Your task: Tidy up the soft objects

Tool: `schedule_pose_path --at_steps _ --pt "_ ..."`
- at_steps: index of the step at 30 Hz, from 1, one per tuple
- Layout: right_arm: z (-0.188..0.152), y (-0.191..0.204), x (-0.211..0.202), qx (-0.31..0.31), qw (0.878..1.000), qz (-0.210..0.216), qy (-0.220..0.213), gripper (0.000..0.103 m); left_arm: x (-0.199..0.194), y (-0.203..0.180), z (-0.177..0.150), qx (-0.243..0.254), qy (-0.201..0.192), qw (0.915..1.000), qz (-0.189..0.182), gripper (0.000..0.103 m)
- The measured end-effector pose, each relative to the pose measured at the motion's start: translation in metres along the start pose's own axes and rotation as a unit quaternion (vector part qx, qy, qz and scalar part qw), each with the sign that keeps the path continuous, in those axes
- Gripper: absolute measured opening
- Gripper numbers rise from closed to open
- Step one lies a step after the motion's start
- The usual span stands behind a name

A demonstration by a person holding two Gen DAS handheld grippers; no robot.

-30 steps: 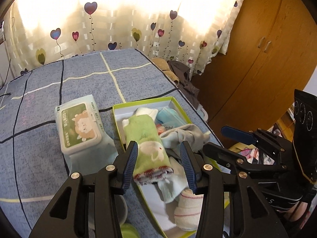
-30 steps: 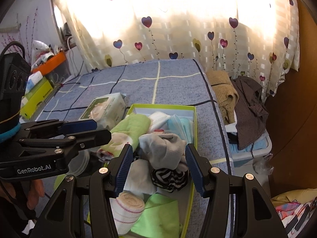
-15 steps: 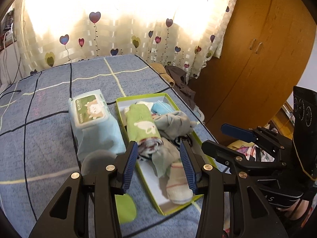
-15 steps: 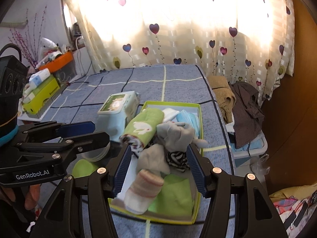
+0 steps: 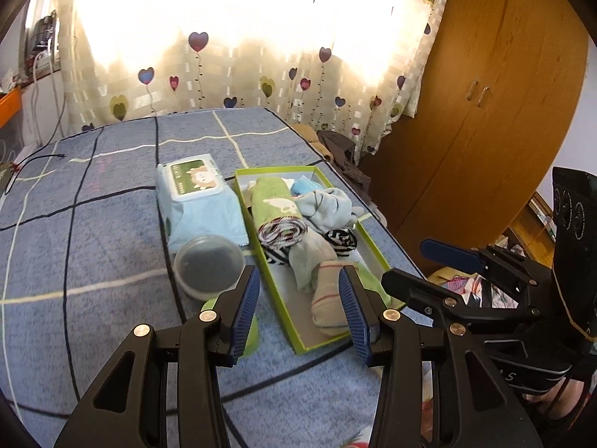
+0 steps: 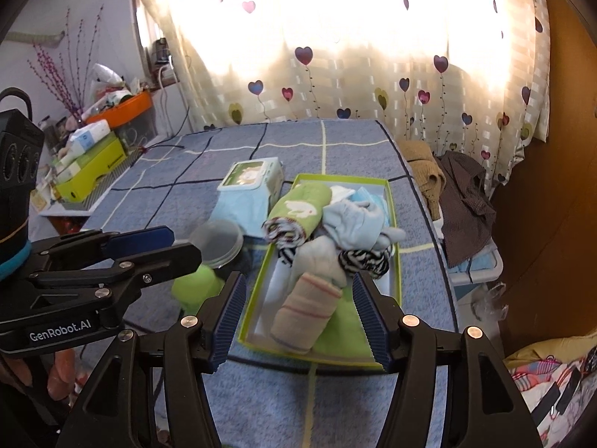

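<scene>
A lime-green box [image 5: 374,250] [image 6: 390,201] lies on the blue checked bed. It holds several rolled soft items: a green towel roll with a white animal [image 5: 274,201] [image 6: 300,209], a grey sock bundle [image 5: 328,203] [image 6: 354,216], a black-and-white striped piece [image 6: 363,259] and a beige striped sock roll [image 5: 328,300] [image 6: 306,313]. My left gripper [image 5: 298,311] is open and empty, above the bed just short of the box's near end. My right gripper [image 6: 300,323] is open and empty, also short of the box's near end.
A pack of wet wipes [image 5: 197,196] [image 6: 252,183] lies left of the box. A clear round lidded tub [image 5: 209,265] [image 6: 220,240] and a green object [image 6: 196,287] sit in front of it. Clothes [image 6: 462,194] lie off the bed's right edge; a wardrobe [image 5: 485,112] stands beyond.
Both grippers have pulled back and up from the box, staying open and empty. The whole box, the tub and the bed's near area now show.
</scene>
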State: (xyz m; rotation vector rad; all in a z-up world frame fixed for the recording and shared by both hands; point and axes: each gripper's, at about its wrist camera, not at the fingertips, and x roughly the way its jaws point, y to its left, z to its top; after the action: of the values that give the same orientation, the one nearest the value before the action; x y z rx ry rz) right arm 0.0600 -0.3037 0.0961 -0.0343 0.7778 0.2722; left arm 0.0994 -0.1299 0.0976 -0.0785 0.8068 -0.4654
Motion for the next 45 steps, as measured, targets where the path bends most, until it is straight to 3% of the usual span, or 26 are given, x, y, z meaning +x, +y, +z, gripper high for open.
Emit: schedule_pose_path --at_steps 17,45 --pt "-0.032 0.034 -0.01 -0.009 1.0 0.001 0.011 0.063 -0.022 0.01 -0.037 -0.014 0.0 0.9998 0.015 0.046" --pt "-0.044 0.018 0.008 0.01 0.999 -0.006 0.033 0.065 -0.003 0.011 -0.046 -0.014 0.02 0.9986 0.046 0.046"
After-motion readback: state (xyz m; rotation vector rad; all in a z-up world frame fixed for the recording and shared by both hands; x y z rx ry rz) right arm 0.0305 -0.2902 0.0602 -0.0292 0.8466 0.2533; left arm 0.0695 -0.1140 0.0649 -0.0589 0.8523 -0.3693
